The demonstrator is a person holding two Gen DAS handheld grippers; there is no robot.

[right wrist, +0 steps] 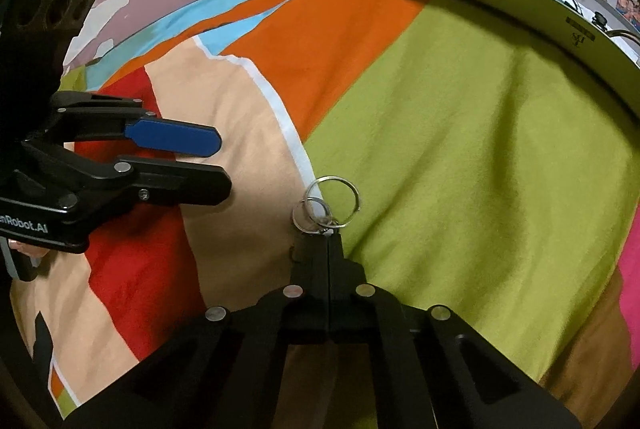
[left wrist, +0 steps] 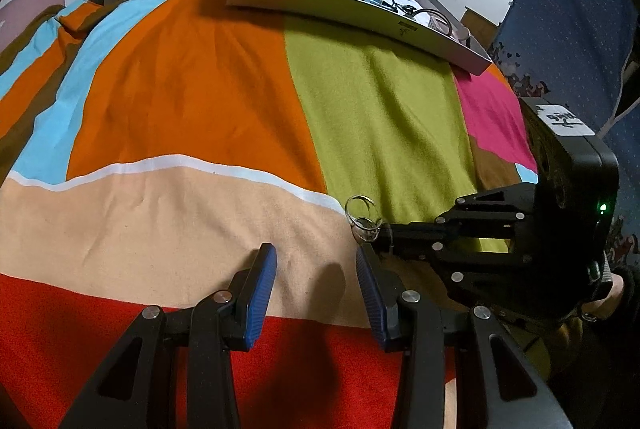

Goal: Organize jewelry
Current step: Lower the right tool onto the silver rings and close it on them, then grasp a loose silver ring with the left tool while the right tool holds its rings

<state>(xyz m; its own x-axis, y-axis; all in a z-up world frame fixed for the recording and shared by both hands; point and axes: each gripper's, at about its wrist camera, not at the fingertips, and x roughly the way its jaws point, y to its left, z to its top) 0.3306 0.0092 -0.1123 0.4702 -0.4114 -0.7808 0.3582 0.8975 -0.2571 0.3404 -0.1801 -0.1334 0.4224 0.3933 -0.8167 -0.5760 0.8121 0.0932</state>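
1. Gripping a small cluster of silver rings [right wrist: 325, 207], the right tool [right wrist: 328, 235] is seen with its fingers pressed together on them, so that they are carried clear of the bed [right wrist: 460, 133] rather than dragged over its cover.
2. About three linked rings can be counted, one large and two smaller; the exact number cannot be told.
3. The left tool [left wrist: 316, 269] is held with its two blue pads well apart and nothing between them, just beside the rings [left wrist: 362, 217], probably kept ready to help.
4. One shallow white tray [left wrist: 360, 15] is set at the far edge of the bed, likely as the place for sorting; several pieces already lie in it, too small to count.
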